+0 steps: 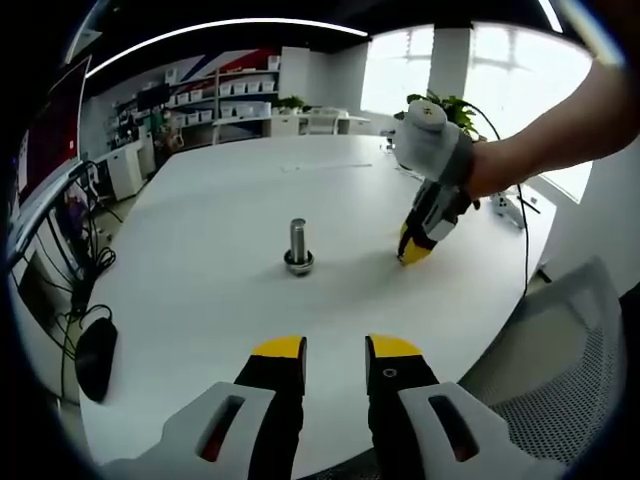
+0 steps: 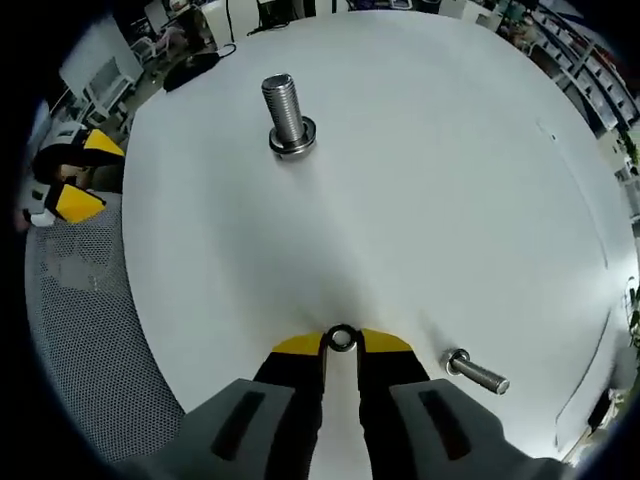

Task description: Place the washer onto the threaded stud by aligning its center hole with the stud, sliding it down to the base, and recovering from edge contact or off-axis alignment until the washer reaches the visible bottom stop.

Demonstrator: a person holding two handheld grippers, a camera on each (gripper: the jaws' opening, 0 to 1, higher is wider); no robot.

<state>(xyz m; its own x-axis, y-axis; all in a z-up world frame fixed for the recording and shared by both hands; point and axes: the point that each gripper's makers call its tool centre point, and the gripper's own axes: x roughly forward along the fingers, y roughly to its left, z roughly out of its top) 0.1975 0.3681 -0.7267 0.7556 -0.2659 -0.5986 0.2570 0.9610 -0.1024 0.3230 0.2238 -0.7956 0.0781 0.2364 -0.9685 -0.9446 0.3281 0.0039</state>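
A threaded steel stud (image 1: pixel 298 240) stands upright on a round base in the middle of the white table (image 1: pixel 220 190); in the right gripper view the stud (image 2: pixel 285 108) is far ahead, up and to the left. A small metal washer (image 2: pixel 342 338) sits between the yellow tips of my right gripper (image 2: pixel 342 344), which is shut on it low at the table surface. Seen from the left, the right gripper (image 1: pixel 414 250) points down onto the table to the right of the stud. My left gripper (image 1: pixel 335 350) hovers open with nothing in it near the table's front edge, and the left gripper (image 2: pixel 85 175) also appears by the chair.
A loose bolt (image 2: pixel 475 372) lies on the table just right of my right gripper. A black mouse (image 1: pixel 95 355) with cables sits at the table's left edge. A grey mesh chair (image 1: pixel 565 370) stands at the right; shelves line the far wall.
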